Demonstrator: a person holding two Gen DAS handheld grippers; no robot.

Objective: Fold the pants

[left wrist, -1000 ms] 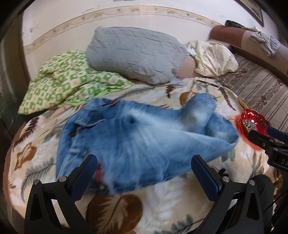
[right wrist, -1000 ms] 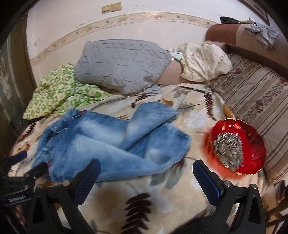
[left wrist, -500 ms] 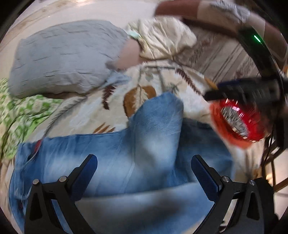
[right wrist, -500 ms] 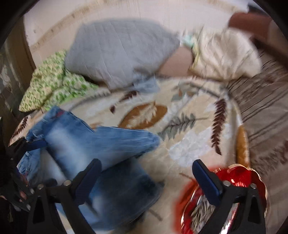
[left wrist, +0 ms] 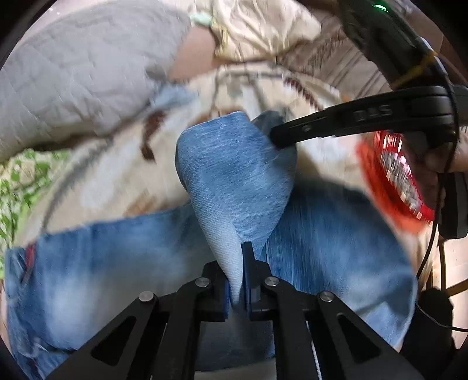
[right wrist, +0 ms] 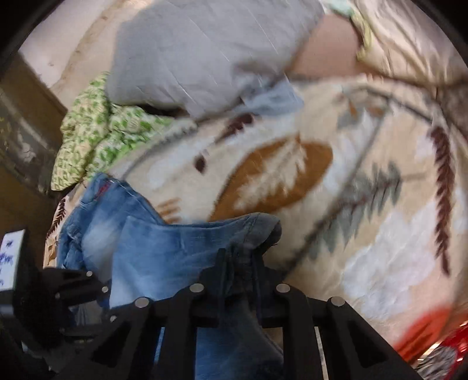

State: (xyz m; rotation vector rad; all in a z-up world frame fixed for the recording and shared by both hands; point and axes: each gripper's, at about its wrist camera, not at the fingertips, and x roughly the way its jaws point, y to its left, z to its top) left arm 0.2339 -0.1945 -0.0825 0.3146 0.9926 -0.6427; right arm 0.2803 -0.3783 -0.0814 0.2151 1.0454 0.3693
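1. Denim fills both views: a pair of blue jeans (left wrist: 87, 277) lies spread on a bed covered by a leaf-print blanket (right wrist: 365, 248), with one leg lifted off the rest.
2. Jaws of the left gripper (left wrist: 237, 288) are pressed together on a pale fold of the raised leg, which stands up between them in a cone.
3. Seen from the left wrist, the right gripper (left wrist: 275, 137) reaches in from the right side of the jeans and meets the far hem of the same leg; from the right wrist its jaws are clamped on bunched dark denim at the hem.
4. From the right wrist, the jeans' waistband end lies to the left of the held leg, near a green patterned cloth (right wrist: 96, 140).
5. Beyond the jeans, at the head of the bed, rests a grey quilted pillow (left wrist: 73, 76), with a cream cloth (left wrist: 263, 26) bunched to its right.
6. To the right of the jeans sits a red bowl (left wrist: 392, 181) holding something pale and speckled, blurred in both views.
7. Striped brown fabric (left wrist: 330, 67) runs along the bed's right edge, behind the right gripper's black body.
8. Both views are smeared by motion blur, so fine detail on the blanket and bowl is lost.
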